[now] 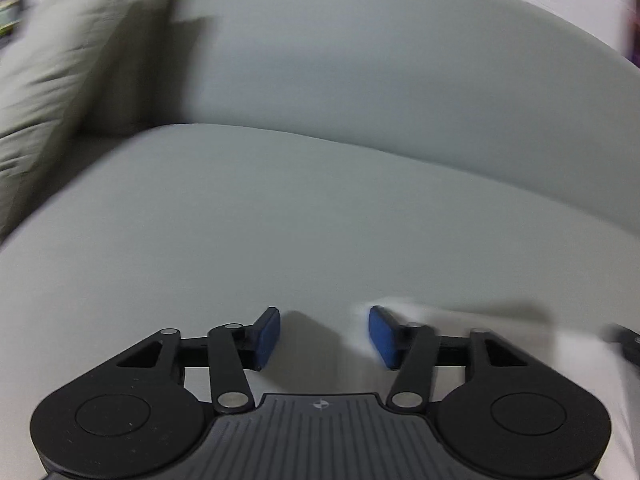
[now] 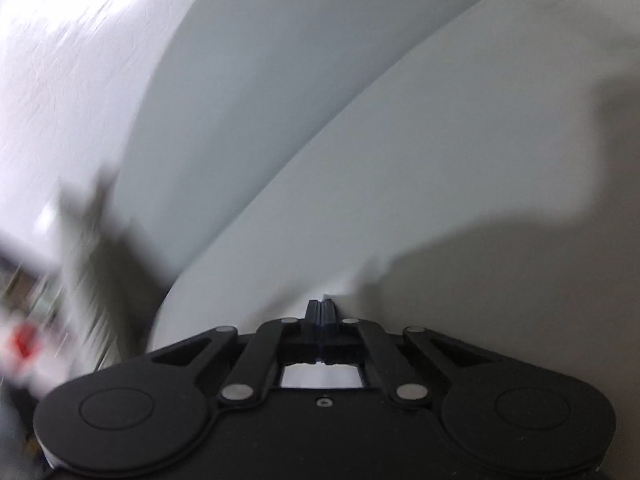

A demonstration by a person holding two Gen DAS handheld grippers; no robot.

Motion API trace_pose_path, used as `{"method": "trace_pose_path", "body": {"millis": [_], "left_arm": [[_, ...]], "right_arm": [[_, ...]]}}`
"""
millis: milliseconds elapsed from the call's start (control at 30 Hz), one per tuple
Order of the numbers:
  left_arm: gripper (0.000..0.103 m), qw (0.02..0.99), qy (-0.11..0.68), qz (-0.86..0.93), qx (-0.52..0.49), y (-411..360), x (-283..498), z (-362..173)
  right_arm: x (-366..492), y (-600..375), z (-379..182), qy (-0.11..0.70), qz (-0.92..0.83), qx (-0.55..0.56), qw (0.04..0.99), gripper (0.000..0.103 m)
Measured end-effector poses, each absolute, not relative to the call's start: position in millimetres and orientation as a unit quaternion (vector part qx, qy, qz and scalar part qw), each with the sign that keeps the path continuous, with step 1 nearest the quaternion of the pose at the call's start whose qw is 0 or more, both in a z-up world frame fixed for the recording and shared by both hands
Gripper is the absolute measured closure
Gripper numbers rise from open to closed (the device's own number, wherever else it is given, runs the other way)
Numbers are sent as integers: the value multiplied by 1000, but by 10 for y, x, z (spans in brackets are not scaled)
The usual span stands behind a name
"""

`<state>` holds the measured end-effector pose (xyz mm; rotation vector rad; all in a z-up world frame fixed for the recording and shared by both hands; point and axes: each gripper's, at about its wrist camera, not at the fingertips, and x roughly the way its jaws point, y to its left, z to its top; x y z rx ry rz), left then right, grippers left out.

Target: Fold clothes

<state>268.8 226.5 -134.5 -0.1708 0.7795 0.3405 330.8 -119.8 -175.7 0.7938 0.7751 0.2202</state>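
Blue pads [image 1: 269,336] are seen on the left gripper [image 1: 324,338], whose jaws stand partly apart with nothing gripped between them; only a shadow on the pale grey sofa seat [image 1: 280,220] lies in the gap. Just beside its right-hand pad a white smear [image 1: 404,307] is seen, too blurred to be told for cloth or glare. The right gripper [image 2: 321,307] is pressed fully together, pad against pad; a small white edge [image 2: 332,294] shows just past its tips, and whether cloth is pinched there cannot be told.

Farther out from the left tongs, up and to the left against the sofa back [image 1: 360,60], an olive-beige garment [image 1: 56,80] is heaped, well apart from the tips. In the right wrist view the same drab cloth [image 2: 104,248] is seen far off to the left of the closed tongs, much blurred. Beyond the cushions a white wall [image 2: 60,60] is seen.

The step in hand is judged to be a reach or a laying-out, with folding itself hardly begun. For it to be done well, the motion should be slowed until the view sharpens, and the left jaws should be widened before cloth is approached. An edge or corner of the garment should be taken, not a bunched middle, and the piece should be spread flat on the seat before any fold is made.
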Motion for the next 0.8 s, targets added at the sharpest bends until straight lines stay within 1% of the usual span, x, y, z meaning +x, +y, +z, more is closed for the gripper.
{"method": "trace_pose_path", "body": {"millis": [33,67,100,167,233,300,333,433,467,567,600,700,800], "left_arm": [[66,905,378,173,-92,2342,2633,-1265],[66,905,376,170,-100,2401,2543,-1172],[65,909,372,156,-107,2433,2427,-1071],[64,914,373,114,-113,2430,2231,-924],[61,913,390,66,-102,2288,2022,-836],[60,909,412,43,-52,2030,1815,-846],[56,907,417,48,-9,1871,1720,-871],[58,895,425,65,115,1491,1423,-967],[58,895,424,57,127,1416,1310,-977],[57,907,409,13,96,1285,1025,-965],[57,903,418,8,98,1237,999,-1019],[58,874,474,18,104,1235,1066,-1169],[57,864,494,11,91,1368,1025,-1107]], "right_arm": [[3278,-1290,-1689,362,82,373,850,102],[3243,-1381,-1618,359,66,370,855,98],[3208,-1471,-1546,355,50,366,859,97],[3064,-1567,-1396,359,81,377,850,96],[2839,-1527,-1227,379,121,349,848,94],[2598,-1321,-1106,407,172,299,846,93],[2463,-1192,-1053,418,196,268,845,93],[2018,-801,-933,434,242,136,857,92],[1855,-722,-902,431,249,95,862,92],[1413,-545,-815,414,272,3,869,92],[1308,-527,-825,418,276,-12,865,92],[1216,-591,-868,440,261,-19,859,91],[1140,-660,-758,478,257,-5,840,90]]}}
